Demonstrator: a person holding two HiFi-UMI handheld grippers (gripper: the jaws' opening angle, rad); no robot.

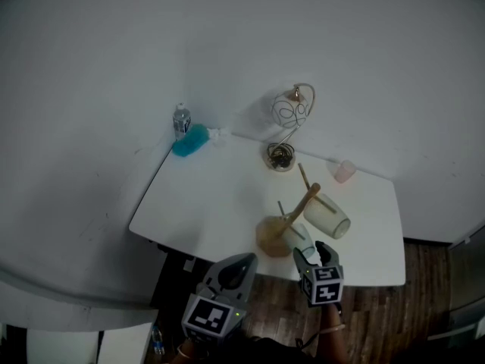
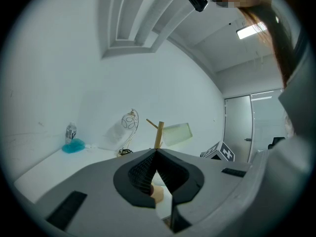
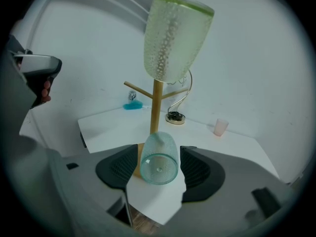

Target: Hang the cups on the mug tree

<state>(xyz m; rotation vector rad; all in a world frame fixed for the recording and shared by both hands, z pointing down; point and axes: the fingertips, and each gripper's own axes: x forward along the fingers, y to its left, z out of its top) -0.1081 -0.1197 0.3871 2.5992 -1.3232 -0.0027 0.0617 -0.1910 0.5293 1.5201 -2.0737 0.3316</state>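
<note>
Head view: one mug tree (image 1: 300,205), three cups (image 1: 327,217) (image 1: 298,238) (image 1: 345,171) (one pink)

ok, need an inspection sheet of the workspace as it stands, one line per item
Surface: white table, mostly bare.
Job's things: wooden mug tree near the front edge; pale green cup hung on an upper peg; teal glass cup low on the tree, apparently on a lower peg.
Clutter: pink cup, wire ornament stand, water bottle, blue cloth, all near the back edge.
Grippers: left gripper shut, empty; right gripper open, jaws either side of the teal glass cup with slim gaps.
Cables: nothing seen.
Surroundings: white wall, wood floor.
</note>
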